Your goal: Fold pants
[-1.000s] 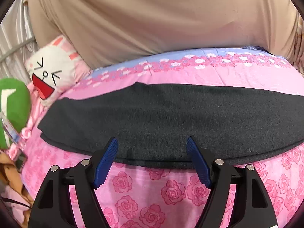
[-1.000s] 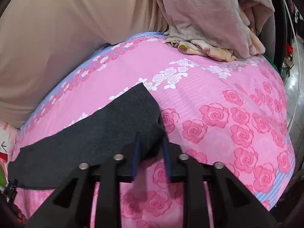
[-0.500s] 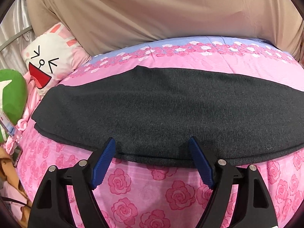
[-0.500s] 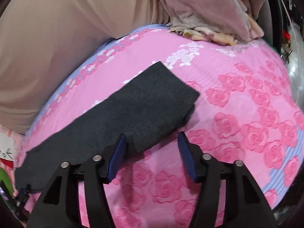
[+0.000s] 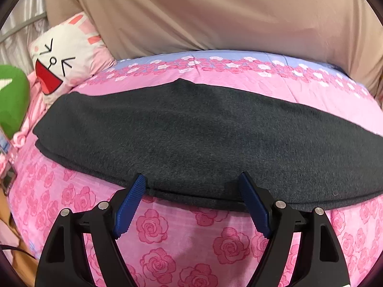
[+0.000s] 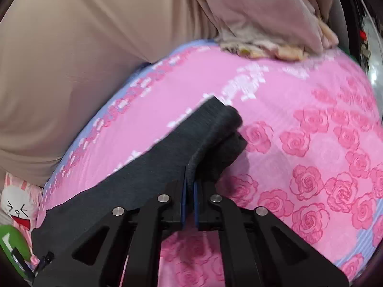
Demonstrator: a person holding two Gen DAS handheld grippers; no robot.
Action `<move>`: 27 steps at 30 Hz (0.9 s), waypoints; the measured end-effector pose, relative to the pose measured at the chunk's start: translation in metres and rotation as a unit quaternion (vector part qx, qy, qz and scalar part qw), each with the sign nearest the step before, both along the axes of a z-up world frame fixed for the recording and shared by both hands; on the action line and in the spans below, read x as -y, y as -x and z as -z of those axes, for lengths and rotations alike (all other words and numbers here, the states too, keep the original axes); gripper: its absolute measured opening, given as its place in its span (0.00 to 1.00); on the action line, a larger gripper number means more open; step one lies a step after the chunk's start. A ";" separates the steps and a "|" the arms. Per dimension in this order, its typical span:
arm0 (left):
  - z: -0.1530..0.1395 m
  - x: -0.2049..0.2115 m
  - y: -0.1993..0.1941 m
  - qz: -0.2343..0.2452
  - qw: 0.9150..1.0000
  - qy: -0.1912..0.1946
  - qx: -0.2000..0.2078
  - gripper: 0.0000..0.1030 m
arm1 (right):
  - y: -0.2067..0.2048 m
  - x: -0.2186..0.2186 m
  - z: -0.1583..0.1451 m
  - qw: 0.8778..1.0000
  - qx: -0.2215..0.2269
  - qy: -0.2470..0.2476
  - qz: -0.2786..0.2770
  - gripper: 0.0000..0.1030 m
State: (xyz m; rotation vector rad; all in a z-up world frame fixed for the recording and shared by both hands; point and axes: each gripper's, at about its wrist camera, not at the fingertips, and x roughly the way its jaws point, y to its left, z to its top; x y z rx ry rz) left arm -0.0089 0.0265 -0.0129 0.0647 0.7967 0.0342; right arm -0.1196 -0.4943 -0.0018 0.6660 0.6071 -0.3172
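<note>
The dark grey pants lie as a long folded strip across the pink rose bedsheet. My left gripper is open, its blue pads at the near edge of the pants, astride it. In the right wrist view my right gripper is shut on the leg end of the pants, which is lifted and bunched above the sheet.
A person in a beige shirt stands at the far side of the bed. A white bunny pillow and a green plush sit at the left. A heap of beige cloth lies at the far right.
My right gripper, open over the leg end half a second ago, has shut on it and raised it. My left gripper has moved slightly closer to the pants' near edge, still open.
</note>
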 end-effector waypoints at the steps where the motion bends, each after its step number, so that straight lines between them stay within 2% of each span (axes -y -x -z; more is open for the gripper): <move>1: 0.000 -0.002 -0.001 -0.002 1.000 0.006 -0.001 0.75 | -0.001 -0.009 -0.011 1.000 0.014 0.007 -0.011 0.03; 5: 0.002 -0.014 -0.005 -0.014 0.999 0.040 -0.014 0.75 | -0.016 -0.053 -0.054 0.996 0.047 0.045 -0.065 0.03; 8: 0.001 -0.020 -0.006 -0.022 0.998 0.051 -0.015 0.75 | -0.041 -0.104 -0.082 0.987 0.066 0.078 -0.125 0.03; 10: -0.001 -0.021 -0.006 -0.026 0.999 0.045 -0.011 0.75 | -0.061 -0.144 -0.095 0.978 0.076 0.090 -0.172 0.03; 13: -0.005 -0.023 -0.007 -0.030 0.999 0.009 0.003 0.75 | -0.087 -0.204 -0.103 0.962 0.081 0.110 -0.235 0.03; 16: -0.008 -0.030 -0.008 -0.032 0.999 -0.015 0.013 0.75 | -0.112 -0.262 -0.094 0.946 0.070 0.118 -0.295 0.03; 19: -0.007 -0.042 -0.010 -0.034 0.999 -0.026 0.007 0.75 | -0.130 -0.315 -0.070 0.928 0.044 0.127 -0.346 0.03; 22: -0.002 -0.058 -0.013 -0.039 0.999 -0.001 -0.007 0.75 | -0.139 -0.349 -0.037 0.915 0.009 0.137 -0.378 0.03; 24: -0.001 -0.066 -0.014 -0.037 0.999 0.028 -0.012 0.75 | -0.141 -0.356 -0.019 0.912 -0.012 0.136 -0.386 0.03; 27: 0.001 -0.067 -0.014 -0.029 0.999 0.040 -0.017 0.75 | -0.146 -0.357 0.001 0.910 -0.039 0.124 -0.393 0.03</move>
